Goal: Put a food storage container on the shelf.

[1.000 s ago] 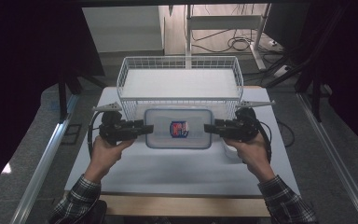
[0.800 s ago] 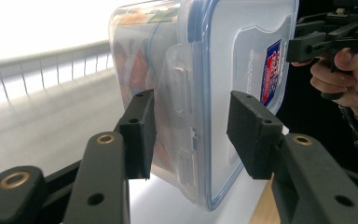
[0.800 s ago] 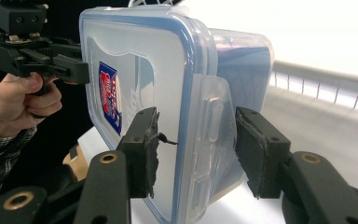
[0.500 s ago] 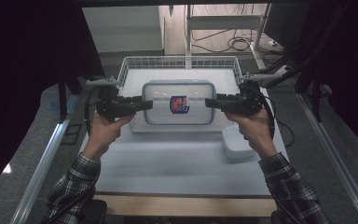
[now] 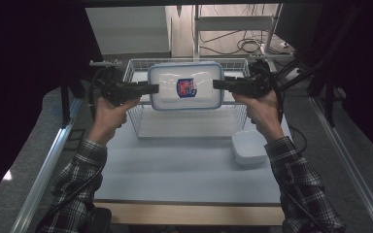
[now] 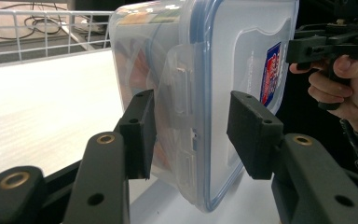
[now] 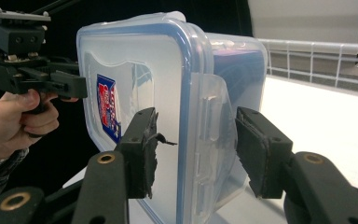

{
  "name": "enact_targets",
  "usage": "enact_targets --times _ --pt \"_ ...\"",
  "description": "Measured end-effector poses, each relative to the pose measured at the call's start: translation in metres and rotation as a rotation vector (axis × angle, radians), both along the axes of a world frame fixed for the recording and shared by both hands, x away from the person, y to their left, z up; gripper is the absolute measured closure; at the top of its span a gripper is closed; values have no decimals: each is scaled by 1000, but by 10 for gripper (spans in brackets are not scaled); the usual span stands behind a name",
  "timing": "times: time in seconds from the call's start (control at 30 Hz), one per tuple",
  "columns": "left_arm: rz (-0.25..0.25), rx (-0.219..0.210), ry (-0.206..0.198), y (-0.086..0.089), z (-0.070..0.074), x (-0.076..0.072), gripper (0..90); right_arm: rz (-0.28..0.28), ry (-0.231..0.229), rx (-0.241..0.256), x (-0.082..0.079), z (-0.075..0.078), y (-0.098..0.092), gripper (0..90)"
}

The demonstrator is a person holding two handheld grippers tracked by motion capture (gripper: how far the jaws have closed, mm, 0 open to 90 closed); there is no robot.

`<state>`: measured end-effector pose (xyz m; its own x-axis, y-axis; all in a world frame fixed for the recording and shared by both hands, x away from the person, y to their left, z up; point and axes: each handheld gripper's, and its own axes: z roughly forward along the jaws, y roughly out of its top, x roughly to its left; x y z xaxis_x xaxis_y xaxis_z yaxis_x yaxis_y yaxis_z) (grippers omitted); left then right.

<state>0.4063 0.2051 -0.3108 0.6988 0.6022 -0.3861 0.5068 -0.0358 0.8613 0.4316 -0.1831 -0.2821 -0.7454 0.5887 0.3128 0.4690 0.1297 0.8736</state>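
Note:
A clear plastic container point(image 5: 187, 87) with a blue-rimmed lid and a red and blue label hangs in the air over the white wire basket point(image 5: 132, 69), its lid facing up toward the high view. My left gripper point(image 5: 156, 89) is shut on its left end and my right gripper point(image 5: 215, 84) on its right end. In the left gripper view the jaws point(image 6: 193, 135) straddle the container point(image 6: 242, 56) at its side clip. The right gripper view shows the same hold point(image 7: 193, 144) on the container point(image 7: 135, 60) at the opposite clip.
The wire basket stands at the far side of the white table point(image 5: 175, 170). A small white square bowl point(image 5: 249, 147) sits on the table at the right, under my right forearm. Cables and a shelf frame lie beyond the basket.
Both grippers have lifted the container off the table and carried it up and away, over the basket. The white bowl at the right has come into sight.

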Motion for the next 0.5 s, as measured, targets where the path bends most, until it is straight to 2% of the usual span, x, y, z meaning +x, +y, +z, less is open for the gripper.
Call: enact_targets --times 0.27,0.47,0.5 --pt "15 -39 27 2 -7 21 523 -30 26 9 21 3 4 497" --pt "25 -39 34 3 -11 28 517 -36 44 5 31 -2 6 492" --pt "28 -28 35 2 -12 30 517 -39 48 2 33 -3 6 488"
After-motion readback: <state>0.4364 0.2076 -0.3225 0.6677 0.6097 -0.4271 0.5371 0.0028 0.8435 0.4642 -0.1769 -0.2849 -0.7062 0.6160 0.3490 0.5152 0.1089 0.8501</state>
